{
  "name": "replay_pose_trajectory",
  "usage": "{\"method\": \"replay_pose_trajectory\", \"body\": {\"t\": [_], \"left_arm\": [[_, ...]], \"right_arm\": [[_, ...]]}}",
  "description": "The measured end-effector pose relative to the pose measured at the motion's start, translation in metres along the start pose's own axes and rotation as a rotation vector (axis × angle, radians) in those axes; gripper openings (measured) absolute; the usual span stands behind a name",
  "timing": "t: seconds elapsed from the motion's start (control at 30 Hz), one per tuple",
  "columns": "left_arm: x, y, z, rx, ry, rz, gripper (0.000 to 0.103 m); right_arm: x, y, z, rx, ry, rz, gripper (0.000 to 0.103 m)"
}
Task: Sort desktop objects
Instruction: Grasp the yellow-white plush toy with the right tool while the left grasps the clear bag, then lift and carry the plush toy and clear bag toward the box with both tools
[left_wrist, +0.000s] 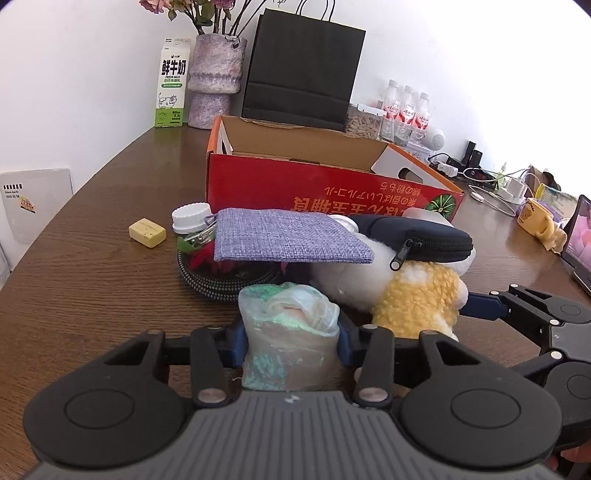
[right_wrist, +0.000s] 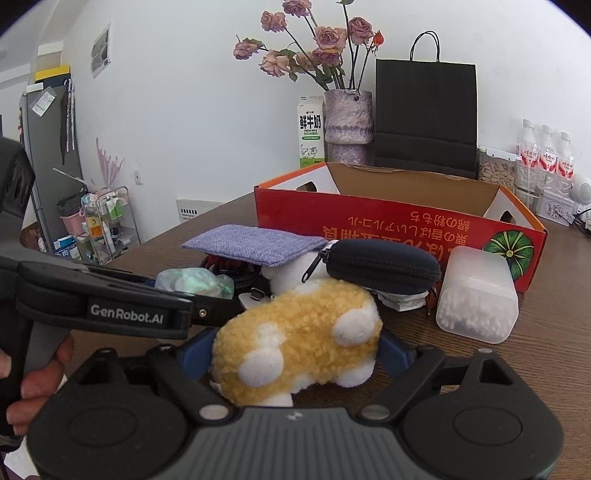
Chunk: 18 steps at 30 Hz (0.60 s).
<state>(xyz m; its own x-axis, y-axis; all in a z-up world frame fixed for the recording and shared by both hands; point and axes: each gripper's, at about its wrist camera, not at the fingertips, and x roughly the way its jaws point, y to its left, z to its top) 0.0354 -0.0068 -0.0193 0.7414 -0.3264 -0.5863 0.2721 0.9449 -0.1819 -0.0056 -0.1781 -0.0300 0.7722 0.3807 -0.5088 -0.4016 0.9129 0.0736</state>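
Left wrist view: left tool (left_wrist: 291, 334) clamps a crumpled translucent plastic bag (left_wrist: 290, 332) low over the brown wooden desk (left_wrist: 92, 288); red cardboard box (left_wrist: 314, 184) looks empty.
Right wrist view: right tool (right_wrist: 295, 354) pinches a yellow-and-white plush toy (right_wrist: 295, 339); purple fabric pouch (right_wrist: 255, 240), black zip case (right_wrist: 384, 264) unsorted.
Progress: barely begun, I'd say.
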Motion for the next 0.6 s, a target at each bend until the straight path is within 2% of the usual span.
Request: {"method": "replay_pose_trajectory", "body": {"t": [0.6], "left_arm": [[-0.052,-0.005,0.013,0.005,-0.098,0.024,0.046]], "right_arm": [[-0.053,0.004,0.013,-0.027,-0.133,0.058,0.08]]}}
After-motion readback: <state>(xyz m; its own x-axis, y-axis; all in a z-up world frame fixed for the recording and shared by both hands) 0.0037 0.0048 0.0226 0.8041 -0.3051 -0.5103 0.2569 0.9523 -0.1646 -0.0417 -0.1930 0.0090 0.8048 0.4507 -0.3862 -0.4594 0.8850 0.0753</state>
